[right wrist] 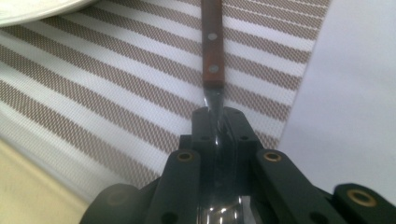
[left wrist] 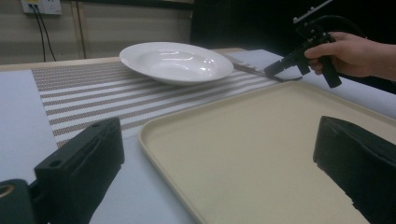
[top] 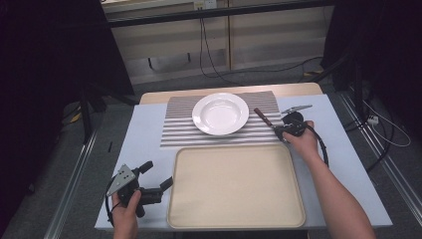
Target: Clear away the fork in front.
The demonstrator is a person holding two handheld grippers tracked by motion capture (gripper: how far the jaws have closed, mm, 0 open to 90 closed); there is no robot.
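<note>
Overhead first, the high view: a white soup plate (top: 220,113) sits on a striped placemat (top: 179,129) at the far side of the table (top: 144,134), and an empty beige tray (top: 234,186) lies just in front of the mat. To the plate's right a wooden-handled knife (top: 262,117) lies on the mat, handle pointing away, with the right gripper (top: 284,131) at its near end. The left gripper (top: 161,180) waits at the tray's left edge, holding nothing. From the left gripper view, the two black jaws stand wide apart, one over the table and one over the tray (left wrist: 261,154); beyond, the plate (left wrist: 176,60) and, farther off, the other hand's gripper (left wrist: 273,69) low on the knife (left wrist: 247,69). Then the right gripper view: the jaws are closed on the metal blade just below the riveted handle (right wrist: 212,46), pinching it edge-on, and the knife (right wrist: 212,74) still lies flat on the mat (right wrist: 93,93) (its blade passes under the gripper and its tip is hidden). Judgement: the step in hand is lifting the knife, probably to reset it. The hold is narrow on smooth steel, so lift slowly and level; the heavy handle may swing the knife down. Keep clear of the plate rim (right wrist: 32,11).
</note>
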